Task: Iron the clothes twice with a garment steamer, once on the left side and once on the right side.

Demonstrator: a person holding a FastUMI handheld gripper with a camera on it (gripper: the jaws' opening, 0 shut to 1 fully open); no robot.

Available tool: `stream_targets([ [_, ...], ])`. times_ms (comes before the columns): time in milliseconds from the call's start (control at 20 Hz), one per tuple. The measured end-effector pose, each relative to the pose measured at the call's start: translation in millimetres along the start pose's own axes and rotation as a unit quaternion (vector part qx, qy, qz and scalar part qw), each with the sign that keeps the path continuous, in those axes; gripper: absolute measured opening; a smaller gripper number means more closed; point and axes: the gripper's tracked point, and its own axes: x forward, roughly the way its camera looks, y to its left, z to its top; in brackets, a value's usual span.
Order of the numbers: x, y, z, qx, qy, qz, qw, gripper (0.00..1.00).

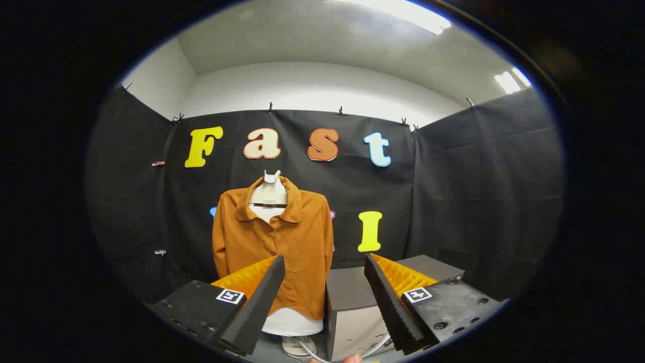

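The booth's black cloth wall (478,191) wraps round on every side, well beyond the claw, with a white ceiling and lit panels above it; straight ahead, past the fingers and a shade toward the left one, stands the big thing of the moment: a rust-orange shirt (274,237), buttoned down the front, collar open, dressed on a white mannequin torso (270,194) that peeks out at the neck and again below the hem; the left finger's tip overlaps the shirt's lower front in this view, though whether it touches I cannot tell; next in size, a grey box (352,312) sits just beside the mannequin's base, ahead of the gap and partly behind the right finger; the gripper (325,262) hangs wide apart, fingers (254,307) splayed with nothing between them, each carrying a small square marker on its mount; a clear base (297,347) shows beneath the torso, low between the fingers; thin pale cables (375,348) curl by the box's foot; and smallest of all, a fingertip (351,359) of a person pokes in right under the claw.
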Motion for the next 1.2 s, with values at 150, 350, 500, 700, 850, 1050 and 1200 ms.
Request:
stream_targets([
  [150, 2.3, -1.9, 2.5, 0.005, -0.015, -0.001, 1.0, 0.98],
  [350, 13.2, 7.3, 6.5, 0.013, -0.023, 0.011, 1.0, 0.98],
  [500, 18.0, 17.9, 4.4, 0.025, -0.014, 0.017, 0.999, 0.98],
  [700, 22.8, 30.0, 3.2, 0.031, -0.004, 0.024, 0.999, 0.98],
  [850, 23.2, 35.8, -6.3, 0.033, 0.014, 0.029, 0.999, 0.98],
  [1050, 26.0, 44.0, -18.1, 0.034, 0.03, 0.039, 0.998, 0.99],
  [1200, 28.8, 45.1, -20.3, 0.036, 0.029, 0.039, 0.998, 0.99],
])
